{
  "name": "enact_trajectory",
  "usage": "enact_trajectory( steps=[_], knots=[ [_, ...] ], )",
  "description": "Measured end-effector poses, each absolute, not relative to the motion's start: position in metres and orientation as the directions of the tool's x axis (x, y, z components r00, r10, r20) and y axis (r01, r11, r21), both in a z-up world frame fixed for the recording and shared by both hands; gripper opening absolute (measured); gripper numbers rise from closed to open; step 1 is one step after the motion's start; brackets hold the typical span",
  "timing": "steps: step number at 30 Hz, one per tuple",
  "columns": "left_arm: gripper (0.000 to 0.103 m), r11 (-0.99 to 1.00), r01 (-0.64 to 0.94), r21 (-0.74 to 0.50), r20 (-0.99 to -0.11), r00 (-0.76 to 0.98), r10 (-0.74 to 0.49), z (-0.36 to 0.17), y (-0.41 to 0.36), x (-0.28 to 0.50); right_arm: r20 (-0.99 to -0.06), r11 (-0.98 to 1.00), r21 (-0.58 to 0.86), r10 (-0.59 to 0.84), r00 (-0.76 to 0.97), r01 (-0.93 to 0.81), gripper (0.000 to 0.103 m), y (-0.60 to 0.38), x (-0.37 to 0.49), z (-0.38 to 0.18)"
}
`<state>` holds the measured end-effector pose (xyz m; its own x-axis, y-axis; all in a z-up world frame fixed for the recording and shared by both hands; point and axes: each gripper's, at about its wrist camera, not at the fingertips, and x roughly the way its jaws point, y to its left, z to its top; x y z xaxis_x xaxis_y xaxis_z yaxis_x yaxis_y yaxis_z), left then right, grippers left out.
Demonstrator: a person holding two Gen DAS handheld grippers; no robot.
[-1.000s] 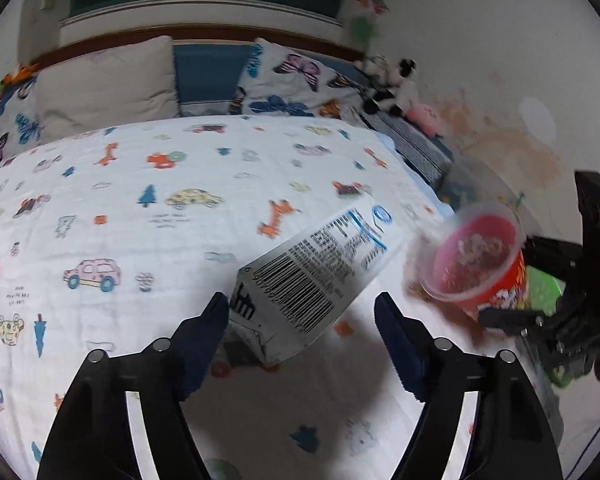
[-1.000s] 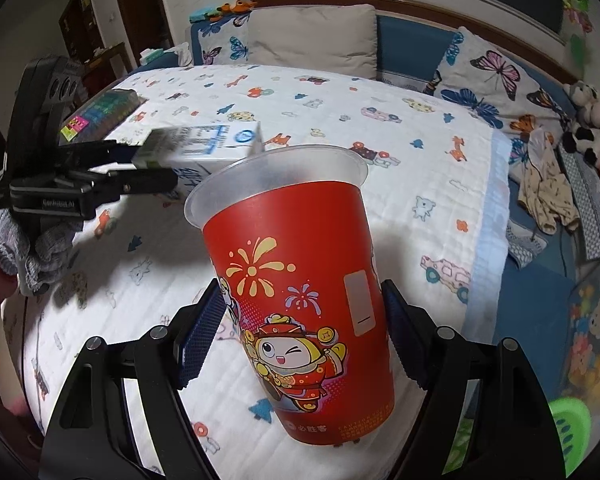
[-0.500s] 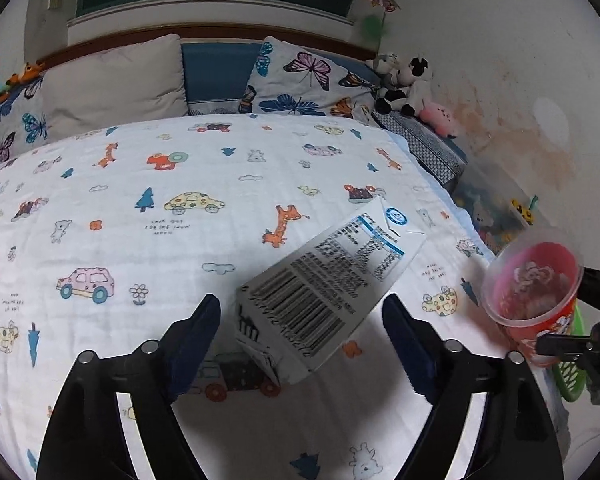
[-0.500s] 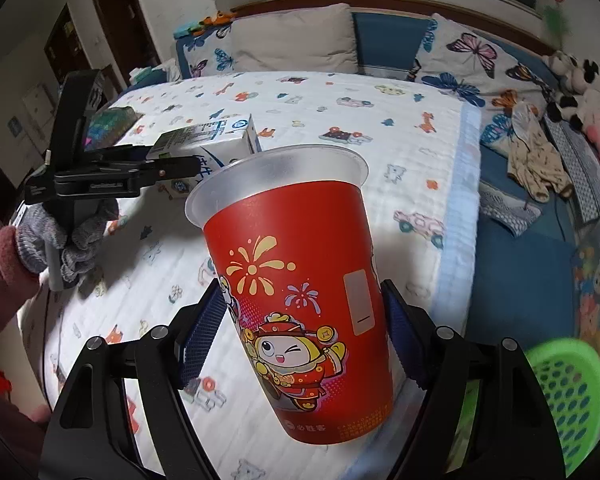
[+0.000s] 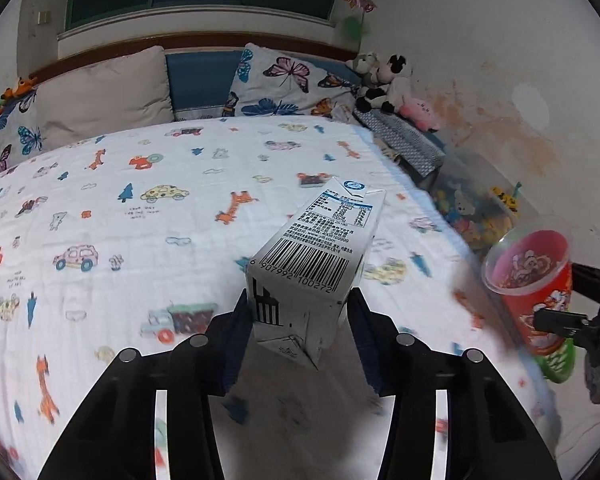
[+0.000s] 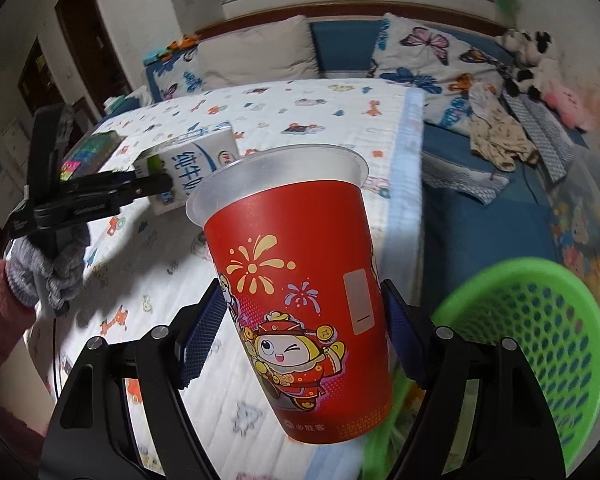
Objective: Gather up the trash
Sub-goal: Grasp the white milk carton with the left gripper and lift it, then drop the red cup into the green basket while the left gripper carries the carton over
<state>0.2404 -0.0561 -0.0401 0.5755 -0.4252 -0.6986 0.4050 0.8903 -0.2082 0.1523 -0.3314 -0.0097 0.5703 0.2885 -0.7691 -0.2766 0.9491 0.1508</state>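
Note:
A white milk carton with a barcode lies lengthwise between the fingers of my left gripper. The jaws are closing, and both blue pads touch its sides. In the right wrist view the carton sits in that gripper just above the bed. My right gripper is shut on a red plastic cup with a cartoon print, held tilted. The cup is also at the right edge of the left wrist view. A green mesh basket sits low beside the bed, right of the cup.
The bed has a white cartoon-print sheet. Pillows line the headboard and plush toys sit in the corner. Loose clothes lie on the blue strip beside the sheet. A gloved hand holds the left gripper. A colourful box is at the bed's far left.
The left jaws have closed in onto the carton, which now points straight ahead. The right gripper carried the cup to the right, and the green basket has come further into view.

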Motion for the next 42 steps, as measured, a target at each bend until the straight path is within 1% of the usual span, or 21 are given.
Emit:
enact_trajectory(
  steps=[4,11,17,24,28,32,42],
  knots=[
    [0.046,0.877,0.421,-0.232,-0.681,0.574,-0.455,-0.026,-0.065,0.214,-0.764,0.964,0.138,0.250,0.594,-0.228,0.076,-0.346,0.134,-0.003],
    [0.046,0.838,0.483,-0.253,-0.647,0.559,-0.518,-0.003,-0.097,0.172,-0.782,0.992,0.081,0.125,0.611,-0.099,0.076,-0.387,0.102,0.003],
    [0.046,0.797,0.552,-0.246,-0.623,0.540,-0.567,0.014,-0.137,0.143,-0.811,1.000,0.000,-0.008,0.586,0.015,0.076,-0.426,0.080,-0.007],
    [0.046,0.763,0.606,-0.227,-0.621,0.513,-0.592,0.022,-0.180,0.129,-0.824,0.996,-0.053,-0.085,0.560,0.073,0.076,-0.460,0.068,-0.024],
    [0.046,0.748,0.624,-0.227,-0.632,0.490,-0.601,0.020,-0.203,0.128,-0.818,0.994,-0.042,-0.094,0.567,0.105,0.077,-0.473,0.069,-0.029],
    [0.046,0.736,0.641,-0.218,-0.640,0.476,-0.604,0.016,-0.223,0.127,-0.809,0.991,0.002,-0.078,0.582,0.136,0.077,-0.486,0.066,-0.031],
    [0.046,0.712,0.666,-0.223,-0.660,0.435,-0.613,0.006,-0.268,0.124,-0.761,0.984,0.043,-0.082,0.643,0.175,0.080,-0.501,0.040,-0.017]
  ],
)
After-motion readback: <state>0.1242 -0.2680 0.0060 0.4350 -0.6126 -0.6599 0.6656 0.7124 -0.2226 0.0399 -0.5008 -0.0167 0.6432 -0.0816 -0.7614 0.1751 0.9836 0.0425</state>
